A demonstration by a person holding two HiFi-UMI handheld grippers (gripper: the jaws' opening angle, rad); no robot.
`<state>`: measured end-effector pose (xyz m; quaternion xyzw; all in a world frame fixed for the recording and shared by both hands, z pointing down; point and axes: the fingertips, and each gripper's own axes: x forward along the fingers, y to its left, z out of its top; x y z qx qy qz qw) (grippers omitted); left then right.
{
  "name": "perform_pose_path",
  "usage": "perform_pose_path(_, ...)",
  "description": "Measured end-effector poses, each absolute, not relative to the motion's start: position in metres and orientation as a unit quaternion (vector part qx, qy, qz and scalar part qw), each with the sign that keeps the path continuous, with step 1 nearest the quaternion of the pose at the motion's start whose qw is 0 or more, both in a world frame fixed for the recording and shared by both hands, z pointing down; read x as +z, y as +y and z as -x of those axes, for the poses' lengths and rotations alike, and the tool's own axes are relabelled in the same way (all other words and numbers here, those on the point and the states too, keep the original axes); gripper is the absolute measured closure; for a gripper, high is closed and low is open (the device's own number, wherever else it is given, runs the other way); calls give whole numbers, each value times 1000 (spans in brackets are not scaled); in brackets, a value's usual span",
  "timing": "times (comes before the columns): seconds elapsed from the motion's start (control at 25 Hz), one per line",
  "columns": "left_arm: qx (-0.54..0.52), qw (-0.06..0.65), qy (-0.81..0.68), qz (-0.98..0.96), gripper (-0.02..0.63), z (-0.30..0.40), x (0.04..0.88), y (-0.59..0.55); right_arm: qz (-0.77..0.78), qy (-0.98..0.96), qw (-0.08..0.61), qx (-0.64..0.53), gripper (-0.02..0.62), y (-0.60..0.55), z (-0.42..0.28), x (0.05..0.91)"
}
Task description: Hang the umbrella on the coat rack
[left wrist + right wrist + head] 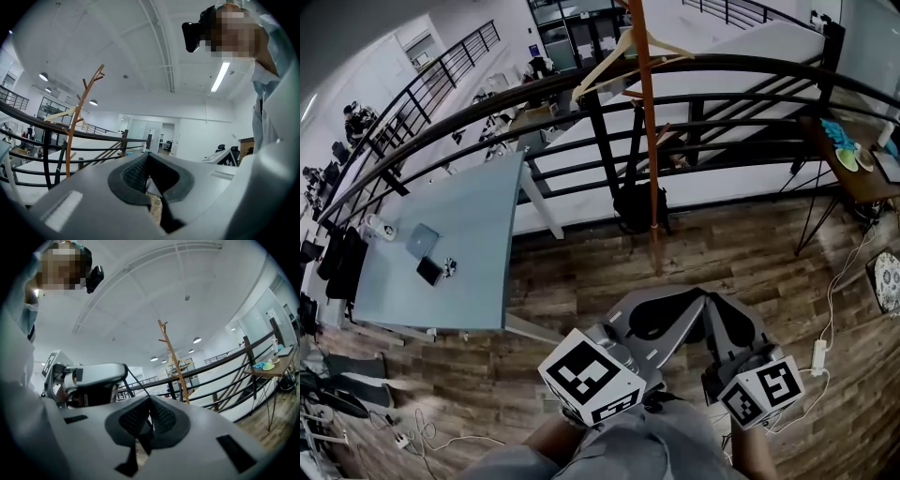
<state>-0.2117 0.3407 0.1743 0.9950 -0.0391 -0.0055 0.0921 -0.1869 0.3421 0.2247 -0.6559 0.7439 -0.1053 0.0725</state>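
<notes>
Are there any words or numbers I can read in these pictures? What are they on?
No words or numbers can be read.
Left cube: black-and-white square pattern, not letters.
Right cube: the same kind of pattern.
Things on the table: too small to read.

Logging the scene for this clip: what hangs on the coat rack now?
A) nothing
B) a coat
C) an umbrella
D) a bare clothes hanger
D: in the head view a pale clothes hanger hangs from the coat rack, with nothing draped on it.
</notes>
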Motion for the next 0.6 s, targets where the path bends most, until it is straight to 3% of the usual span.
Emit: perform_pose_path(0.6,-12,91,-13,-996,604,182,181,329,672,729,74,-103,595,330,159,231)
